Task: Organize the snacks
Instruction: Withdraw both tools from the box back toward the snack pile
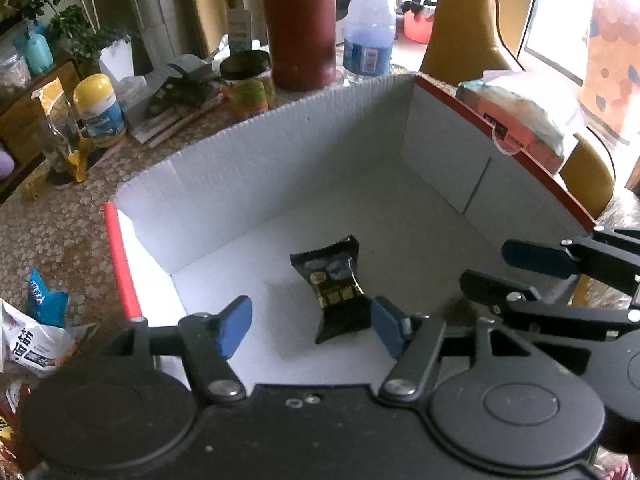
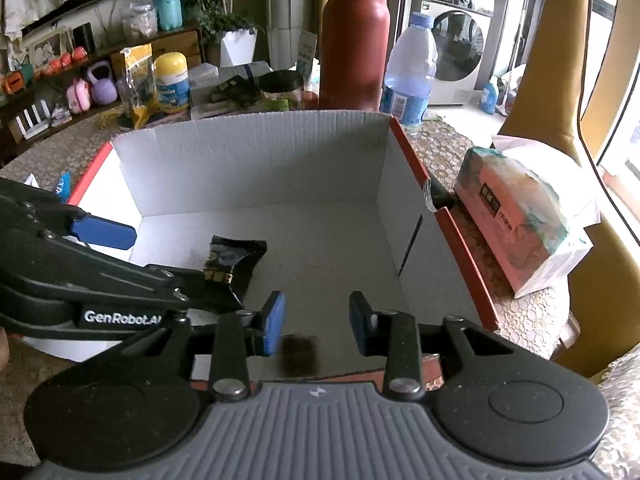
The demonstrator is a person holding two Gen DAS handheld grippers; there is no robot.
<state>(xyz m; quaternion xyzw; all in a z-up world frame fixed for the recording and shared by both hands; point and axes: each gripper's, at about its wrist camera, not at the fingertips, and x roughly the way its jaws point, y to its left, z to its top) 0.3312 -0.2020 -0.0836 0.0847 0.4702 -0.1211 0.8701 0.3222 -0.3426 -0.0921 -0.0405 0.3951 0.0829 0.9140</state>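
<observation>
Left wrist view: a blue snack packet (image 1: pixel 46 296) lies on the patterned tablecloth (image 1: pixel 60 224) outside the white cardboard box (image 1: pixel 280 152); the left gripper (image 1: pixel 310 326) hangs over the box with its blue pads apart, a black snack packet (image 1: pixel 336 292) loose on the floor between them. At right, the right gripper (image 2: pixel 318 326) stands released too, a blurred dark patch between its pads.

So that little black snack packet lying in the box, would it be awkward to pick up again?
Probably a little. The black snack packet lies flat on the floor of the box, leaving little edge to pinch. Its pinched middle and crimped ends suggest thin, floppy, crinkly film. It looks light, so a nudge would likely slide it.
</observation>
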